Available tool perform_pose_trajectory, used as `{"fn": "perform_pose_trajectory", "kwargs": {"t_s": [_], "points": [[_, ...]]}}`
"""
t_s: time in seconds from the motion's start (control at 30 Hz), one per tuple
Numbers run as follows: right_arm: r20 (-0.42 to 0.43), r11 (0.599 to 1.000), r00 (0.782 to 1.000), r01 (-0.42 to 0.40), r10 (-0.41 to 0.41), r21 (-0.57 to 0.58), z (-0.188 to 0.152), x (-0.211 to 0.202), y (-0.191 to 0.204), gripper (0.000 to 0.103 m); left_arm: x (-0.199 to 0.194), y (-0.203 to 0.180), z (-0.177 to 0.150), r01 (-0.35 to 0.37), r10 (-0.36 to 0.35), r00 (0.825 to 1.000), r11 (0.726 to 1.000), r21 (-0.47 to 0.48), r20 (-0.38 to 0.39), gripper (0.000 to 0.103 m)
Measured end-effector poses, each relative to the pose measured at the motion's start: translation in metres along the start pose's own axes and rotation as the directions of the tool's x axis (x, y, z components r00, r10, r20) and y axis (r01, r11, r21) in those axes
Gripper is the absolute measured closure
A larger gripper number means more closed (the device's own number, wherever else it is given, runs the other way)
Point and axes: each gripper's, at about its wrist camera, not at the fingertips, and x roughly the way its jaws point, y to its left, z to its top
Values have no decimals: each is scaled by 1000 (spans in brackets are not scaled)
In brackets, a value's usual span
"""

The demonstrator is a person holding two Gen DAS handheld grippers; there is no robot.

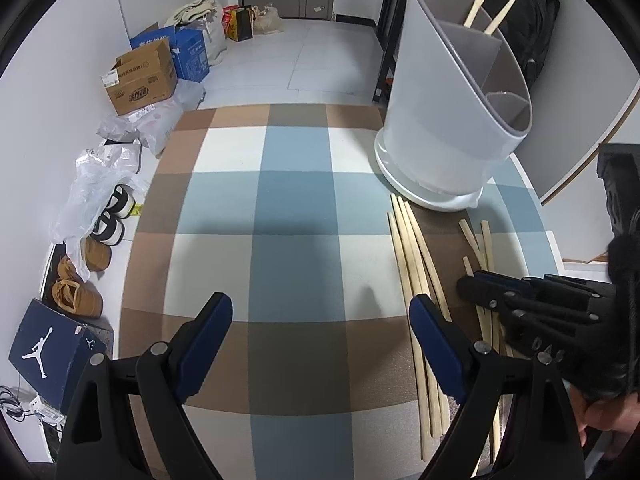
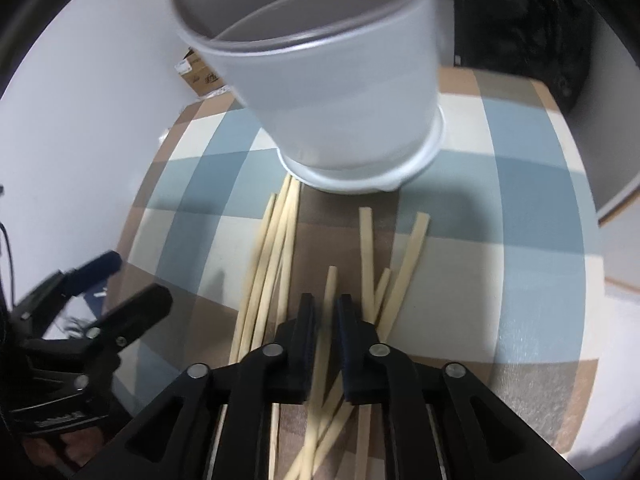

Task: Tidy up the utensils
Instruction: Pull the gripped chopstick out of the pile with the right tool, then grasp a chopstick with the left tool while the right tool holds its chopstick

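The chopsticks (image 2: 288, 256) are seen scattered on the checked tablecloth (image 2: 520, 208) just in front of the white utensil holder (image 2: 340, 92), their long axes running roughly away from the camera toward the holder's base. The right gripper (image 2: 324, 312) is poised directly over the loose right-hand group, its jaws parted only narrowly, with one stick (image 2: 330, 280) lined up in the gap; the blur leaves it unclear whether the pads touch it, though no grip seems made. The left gripper (image 1: 320, 312) is held spread wide over bare cloth, beside the long bundle (image 1: 412, 256). The right hand is judged nearer. Two chopsticks (image 1: 486, 14) already stand in the holder.
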Motion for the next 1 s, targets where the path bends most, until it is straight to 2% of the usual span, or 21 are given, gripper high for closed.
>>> {"fn": "perform_pose_trajectory", "kwargs": {"t_s": [0.07, 0.23, 0.27, 0.3, 0.33, 0.5, 0.57, 0.67, 0.83, 0.97, 1.0], "points": [[14, 999, 999, 31, -31, -42, 0, 1, 8, 83, -2, 2, 0, -2, 2, 1000, 1000, -2, 9, 16], [40, 990, 995, 95, -91, -106, -1, 4, 20, 84, -1, 9, -4, -14, 14, 1000, 1000, -6, 5, 16], [44, 988, 994, 105, -101, -114, -1, 4, 20, 86, 0, 10, -4, -19, 19, 1000, 1000, -10, 4, 16], [49, 986, 992, 117, -112, -115, 0, 5, 21, 95, 0, 12, -5, -20, 20, 1000, 1000, -11, 4, 16], [53, 986, 991, 127, -122, -111, 1, 6, 20, 99, 0, 11, -4, -21, 21, 1000, 1000, -12, 5, 16], [67, 999, 997, 36, -36, 4, 6, -4, 2, 99, 0, 2, -4, -24, 23, 1000, 1000, 13, 11, 16], [115, 999, 993, -19, 14, 40, 9, -16, -3, 99, 4, -5, -4, 13, -13, 1000, 1000, 20, -7, 16], [193, 998, 980, -49, 40, 46, 11, -36, -6, 99, 12, -13, -5, 34, -32, 999, 999, 33, -42, 16], [269, 986, 957, -136, 106, 97, 10, -60, -24, 99, 24, -24, -11, -33, 40, 995, 995, 91, -88, 16], [303, 970, 942, -195, 144, 146, 4, -76, -44, 99, 32, -22, -17, -62, 73, 989, 994, 91, -127, 16], [311, 968, 939, -200, 146, 151, 11, -72, -43, 99, 32, -20, -16, -62, 72, 989, 995, 79, -132, 16]]}}
